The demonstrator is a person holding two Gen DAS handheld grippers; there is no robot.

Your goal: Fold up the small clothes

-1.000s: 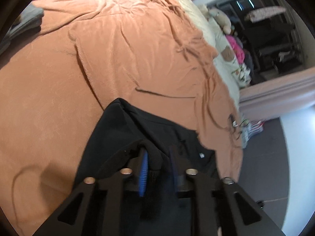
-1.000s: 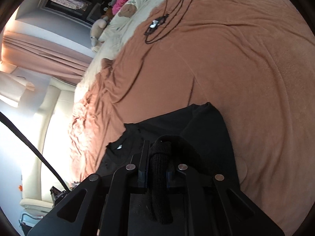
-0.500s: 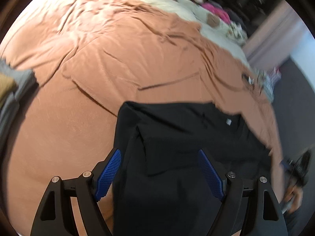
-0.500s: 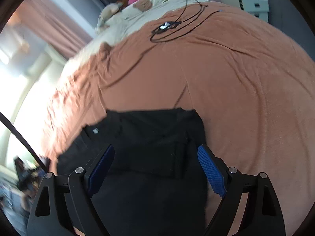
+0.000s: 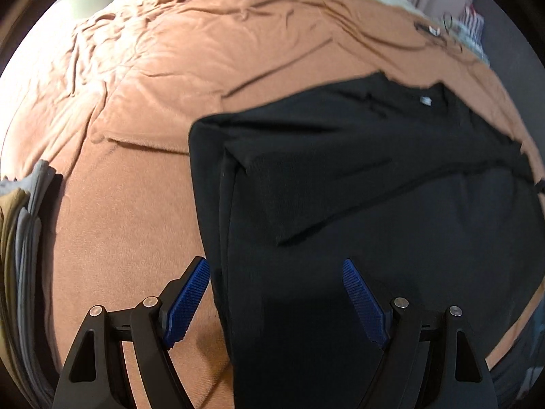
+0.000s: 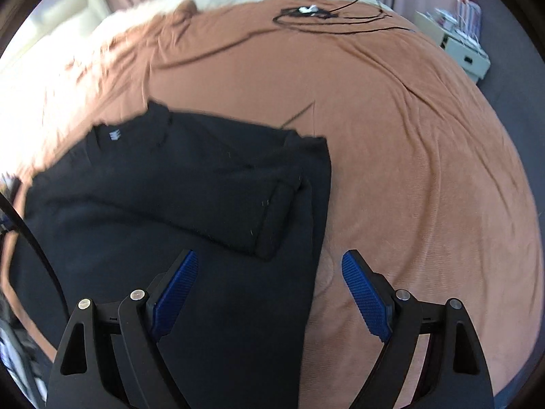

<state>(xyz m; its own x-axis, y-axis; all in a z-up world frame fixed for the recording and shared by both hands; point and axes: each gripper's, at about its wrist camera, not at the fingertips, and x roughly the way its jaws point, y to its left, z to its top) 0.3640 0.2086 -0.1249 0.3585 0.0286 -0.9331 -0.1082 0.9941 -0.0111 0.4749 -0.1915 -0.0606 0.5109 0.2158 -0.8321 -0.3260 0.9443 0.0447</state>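
Lying flat on the blanket (image 6: 391, 119), the black top (image 6: 170, 187) under both spread tools.

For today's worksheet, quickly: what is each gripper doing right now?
Left gripper: open, holding nothing, above the black garment.
Right gripper: open, holding nothing, over the garment's edge.

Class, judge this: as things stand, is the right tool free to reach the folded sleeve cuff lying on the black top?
Probably yes. The right tool is open and empty, just short of the sleeve cuff, which lies uncovered on top of the black top. Nothing shows between them.
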